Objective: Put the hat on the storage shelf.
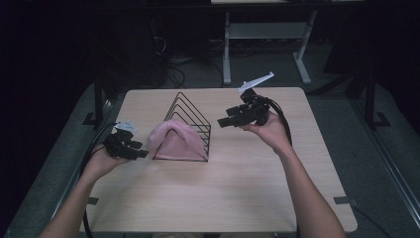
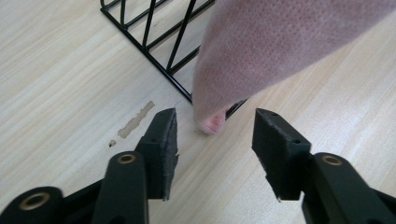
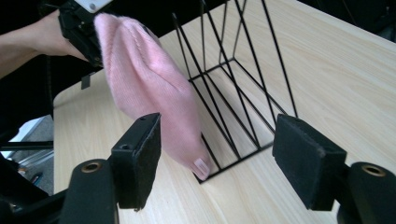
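Clearly the pink knit hat [image 1: 174,139] is the thing to mind: it hangs draped over the black wire rack [image 1: 190,116] that stands near the middle of the table [image 1: 223,198], its lower tip down at the rack's corner by the tabletop. Expect it to be light, soft and limp; it will fold and sag the moment you lift it, and the fuzzy knit could snag on the wires. Your left gripper [image 2: 215,135] sits just beside that hanging tip, fingers apart and empty. Your right gripper [image 3: 217,158] is raised on the rack's other side, well clear, fingers also apart with nothing between them. Take a good pinch of doubled fabric near the lower edge or the fold along the top, not a single thin layer, and lift it off upward rather than dragging sideways.
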The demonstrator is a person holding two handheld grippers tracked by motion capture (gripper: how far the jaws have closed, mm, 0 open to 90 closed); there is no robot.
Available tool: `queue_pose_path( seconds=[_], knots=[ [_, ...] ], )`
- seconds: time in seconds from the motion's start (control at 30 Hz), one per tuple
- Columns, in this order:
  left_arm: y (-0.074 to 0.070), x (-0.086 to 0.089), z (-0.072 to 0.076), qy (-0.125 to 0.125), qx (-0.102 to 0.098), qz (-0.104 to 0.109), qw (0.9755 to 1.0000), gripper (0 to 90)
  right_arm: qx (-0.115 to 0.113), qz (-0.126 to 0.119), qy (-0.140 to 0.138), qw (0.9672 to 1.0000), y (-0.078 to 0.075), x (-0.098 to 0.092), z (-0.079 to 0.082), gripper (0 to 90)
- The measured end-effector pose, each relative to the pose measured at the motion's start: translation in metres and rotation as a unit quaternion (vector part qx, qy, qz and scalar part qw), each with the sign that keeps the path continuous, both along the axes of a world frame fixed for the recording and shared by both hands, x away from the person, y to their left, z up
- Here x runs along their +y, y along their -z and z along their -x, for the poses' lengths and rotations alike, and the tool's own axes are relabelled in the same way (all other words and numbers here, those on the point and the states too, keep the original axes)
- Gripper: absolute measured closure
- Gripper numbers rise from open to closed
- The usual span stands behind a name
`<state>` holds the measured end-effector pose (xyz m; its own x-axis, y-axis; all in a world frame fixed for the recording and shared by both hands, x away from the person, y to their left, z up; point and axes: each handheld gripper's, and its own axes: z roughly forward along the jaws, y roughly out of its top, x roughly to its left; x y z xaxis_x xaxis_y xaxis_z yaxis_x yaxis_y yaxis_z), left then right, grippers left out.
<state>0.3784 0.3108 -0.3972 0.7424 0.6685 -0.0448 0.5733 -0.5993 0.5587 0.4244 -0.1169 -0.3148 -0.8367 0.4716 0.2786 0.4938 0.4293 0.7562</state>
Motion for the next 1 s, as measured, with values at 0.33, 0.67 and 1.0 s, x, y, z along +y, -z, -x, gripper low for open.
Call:
queue_pose_path(
  seconds=[0.33, 0.67, 1.0],
  knots=[
    [0.001, 0.006, 0.005, -0.007, 0.004, 0.005, 1.0, 42.6, 0.014, -0.002, 0.038, 0.9992, 0.012, -0.035, 0.001, 30.1],
    [0.002, 0.008, 0.009, -0.011, 0.007, 0.012, 0.9998, 37.6, 0.025, -0.006, 0.074, 0.9969, 0.022, -0.071, 0.009, 27.7],
    [0.009, 0.013, 0.012, -0.022, 0.015, 0.022, 0.9994, 32.1, 0.035, 0.002, 0.108, 0.9936, 0.038, -0.103, 0.022, 26.4]
  ],
)
